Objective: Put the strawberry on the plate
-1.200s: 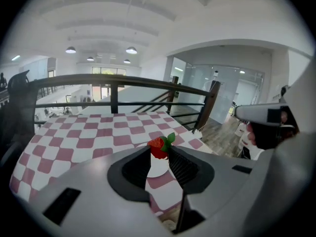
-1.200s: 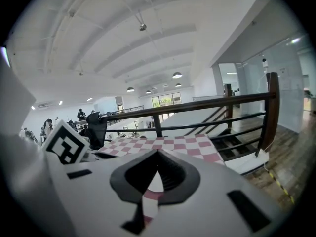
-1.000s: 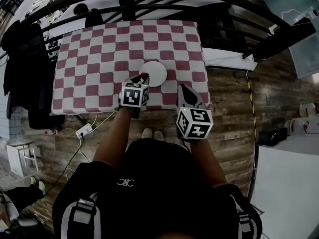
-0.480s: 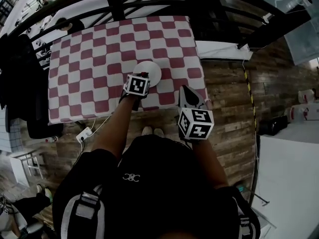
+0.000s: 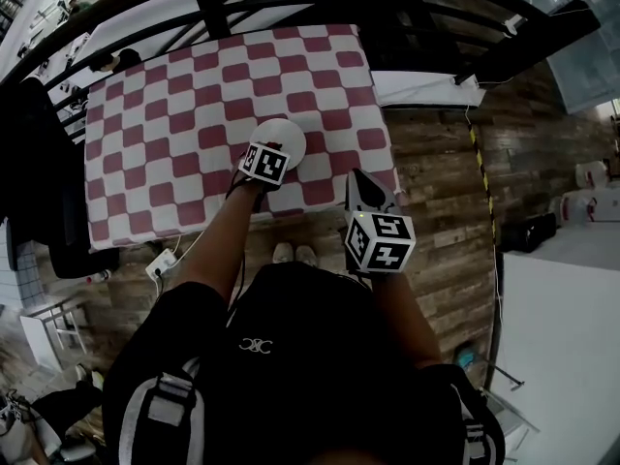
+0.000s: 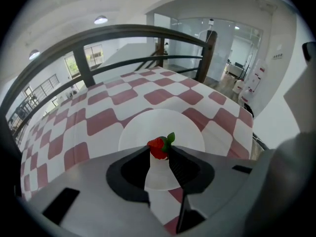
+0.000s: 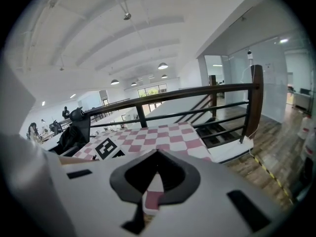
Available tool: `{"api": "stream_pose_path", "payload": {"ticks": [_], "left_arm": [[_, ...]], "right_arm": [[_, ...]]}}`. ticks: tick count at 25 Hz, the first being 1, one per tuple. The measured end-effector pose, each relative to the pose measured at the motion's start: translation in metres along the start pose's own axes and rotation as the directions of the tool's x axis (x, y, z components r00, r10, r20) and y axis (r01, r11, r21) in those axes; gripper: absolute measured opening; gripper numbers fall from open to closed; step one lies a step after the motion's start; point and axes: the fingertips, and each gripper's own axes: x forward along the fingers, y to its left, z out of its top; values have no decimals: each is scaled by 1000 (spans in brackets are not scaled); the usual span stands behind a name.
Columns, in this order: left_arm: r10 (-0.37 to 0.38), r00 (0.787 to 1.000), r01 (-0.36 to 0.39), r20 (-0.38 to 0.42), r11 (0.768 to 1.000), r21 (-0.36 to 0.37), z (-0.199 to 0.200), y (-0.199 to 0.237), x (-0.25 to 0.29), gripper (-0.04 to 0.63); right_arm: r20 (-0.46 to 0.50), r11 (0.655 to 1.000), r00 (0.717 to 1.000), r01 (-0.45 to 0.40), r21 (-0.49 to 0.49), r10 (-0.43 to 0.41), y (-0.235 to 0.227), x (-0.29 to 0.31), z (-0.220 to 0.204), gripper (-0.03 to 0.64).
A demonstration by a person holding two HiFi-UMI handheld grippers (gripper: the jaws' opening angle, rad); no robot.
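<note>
1. Since a second ago the left hand-held gripper (image 6: 160, 153) has sunk toward the bench and tipped more steeply down. Its marker cube now sits over the near edge of the round white plate (image 6: 148, 125). The right hand-held gripper (image 7: 158, 153) has barely shifted.
2. The step in hand is the placing. The left hand-held gripper is clenched on the small red strawberry with a green leaf (image 6: 157, 147), pinched between the very tips of its jaws.
3. The strawberry hangs over the near half of the plate, inside its rim. Whether it already touches the plate surface I cannot tell.
4. The next move, as I judge it, is a short further lowering until the fruit rests on the plate. The jaws then part and lift straight away, so the strawberry does not roll or stick to a pad.
5. The right hand-held gripper waits at the near right corner of the red-and-white checked bench (image 5: 174, 134), well apart from the plate. Its jaw tips are together with nothing between them.
</note>
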Motion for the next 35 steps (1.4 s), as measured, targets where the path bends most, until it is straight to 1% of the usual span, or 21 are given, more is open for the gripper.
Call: {"api": "stream_pose_path", "payload": {"ticks": [4, 7, 11, 14, 16, 18, 20, 22, 24, 26, 28, 30, 32, 35], "left_arm": [[-1, 1000, 1, -16, 1000, 15, -1, -3, 5, 119], [15, 999, -14, -38, 999, 36, -5, -3, 7, 118], [25, 999, -23, -31, 998, 55, -5, -3, 7, 122], [11, 1000, -11, -4, 998, 63, -1, -5, 1, 172], [4, 1000, -5, 15, 999, 42, -1, -7, -8, 172], [5, 999, -5, 48, 1000, 5, -1, -7, -20, 172], [30, 995, -27, 100, 999, -32, 1, -4, -37, 172], [76, 984, -65, 161, 995, -70, 5, 1, -58, 158], [115, 969, -95, 218, 990, -102, 9, 3, -81, 52], [125, 958, -94, 259, 987, -129, 12, 2, -100, 13], [111, 952, -71, 284, 986, -149, 14, -3, -116, 2], [108, 942, -59, 317, 985, -162, 17, -6, -134, 2], [127, 921, -62, 369, 981, -183, 23, -7, -159, 0], [158, 877, -66, 454, 975, -212, 34, -7, -198, 0]], "right_arm": [[-6, 1000, 1000, 9, 4, -9, -4, 1, -2, 11], [-11, 1000, 1000, 13, 4, -13, -5, 0, -4, 11], [-17, 1000, 1000, 19, 4, -19, -9, -1, -7, 11], [-13, 1000, 1000, 21, 7, -21, -10, -2, -6, 11], [-10, 1000, 1000, 16, 8, -16, -9, -2, -5, 11], [-9, 1000, 1000, 6, 6, -6, -7, 0, -4, 11], [-6, 1000, 1000, -10, 1, 10, -2, 3, -3, 11], [1, 999, 1000, -32, -8, 32, 6, 6, 1, 11], [14, 998, 998, -57, -18, 57, 14, 8, 6, 11], [30, 996, 996, -84, -29, 85, 23, 10, 12, 11], [43, 993, 993, -109, -41, 110, 33, 12, 16, 11], [55, 990, 990, -129, -51, 132, 42, 12, 20, 11], [82, 987, 984, -152, -45, 155, 52, 9, 26, 11], [154, 980, 968, -198, -8, 197, 64, 3, 43, 11]]}}
